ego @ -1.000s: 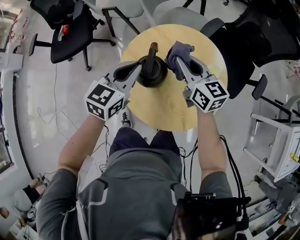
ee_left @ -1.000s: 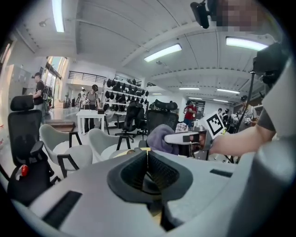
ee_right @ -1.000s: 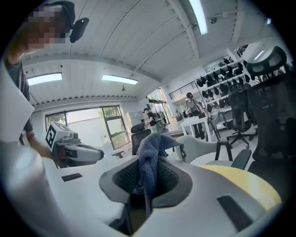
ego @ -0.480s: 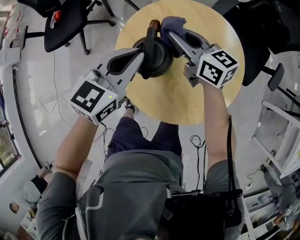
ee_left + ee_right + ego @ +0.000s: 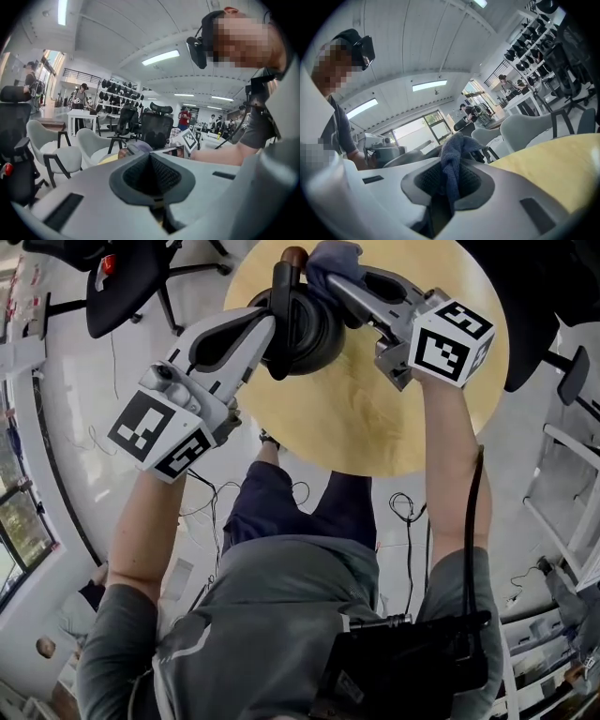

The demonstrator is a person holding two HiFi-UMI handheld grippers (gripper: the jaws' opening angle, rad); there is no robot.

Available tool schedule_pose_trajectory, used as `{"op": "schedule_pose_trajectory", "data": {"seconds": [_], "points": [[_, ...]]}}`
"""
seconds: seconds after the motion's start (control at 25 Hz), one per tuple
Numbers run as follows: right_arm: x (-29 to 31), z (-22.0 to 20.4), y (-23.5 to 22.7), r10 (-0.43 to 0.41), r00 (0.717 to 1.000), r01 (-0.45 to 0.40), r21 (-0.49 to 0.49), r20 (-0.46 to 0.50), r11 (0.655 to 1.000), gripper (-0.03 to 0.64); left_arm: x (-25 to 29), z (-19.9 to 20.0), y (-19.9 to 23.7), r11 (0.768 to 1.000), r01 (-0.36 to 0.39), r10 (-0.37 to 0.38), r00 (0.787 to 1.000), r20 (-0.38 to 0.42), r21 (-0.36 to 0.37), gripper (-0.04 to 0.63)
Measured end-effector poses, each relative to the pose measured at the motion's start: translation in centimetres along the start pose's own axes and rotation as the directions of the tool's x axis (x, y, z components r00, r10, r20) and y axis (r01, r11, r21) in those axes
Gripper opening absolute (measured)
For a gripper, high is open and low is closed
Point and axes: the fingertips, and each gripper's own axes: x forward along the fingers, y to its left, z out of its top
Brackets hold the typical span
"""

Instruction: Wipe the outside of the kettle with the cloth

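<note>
Here, the black kettle (image 5: 314,329) is seen standing at the far side of the round tabletop (image 5: 375,418), with its arched handle (image 5: 279,306) running near to far over the lid. The blue cloth (image 5: 335,256) is clamped in the right gripper (image 5: 330,279), whose jaws are closed on a bunched fold of it, and it is held at the kettle's far right shoulder. The left gripper (image 5: 265,329) is shown with its jaws together and nothing between them. Its tip is laid at the kettle's left side, beside the handle, though whether contact is made cannot be told.

The wiping stroke is judged to be at its start. It would best be done with the cloth pressed flat to the curved wall and drawn round it in overlapping passes, from the shoulder down towards the base. The kettle should be steadied from the left, so that it is neither pushed across the tabletop nor tipped. The hard jaws should be held off the wall, only the cloth being allowed to rub.
</note>
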Motion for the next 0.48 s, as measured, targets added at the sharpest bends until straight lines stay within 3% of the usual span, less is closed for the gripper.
{"op": "schedule_pose_trajectory", "data": {"seconds": [0.24, 0.48], "points": [[-1.2, -0.5, 0.6, -0.054, 0.998, 0.053, 0.017, 0.029, 0.998, 0.077, -0.1, 0.3, 0.2, 1.000, 0.000, -0.001, 1.000, 0.028, 0.025, 0.008], [-3.2, -1.4, 1.8, -0.146, 0.986, 0.146, 0.003, 0.082, 0.989, 0.077, 0.0, -0.1, -0.4, 0.995, 0.074, -0.076, 0.997, 0.031, 0.069, 0.008]]}}
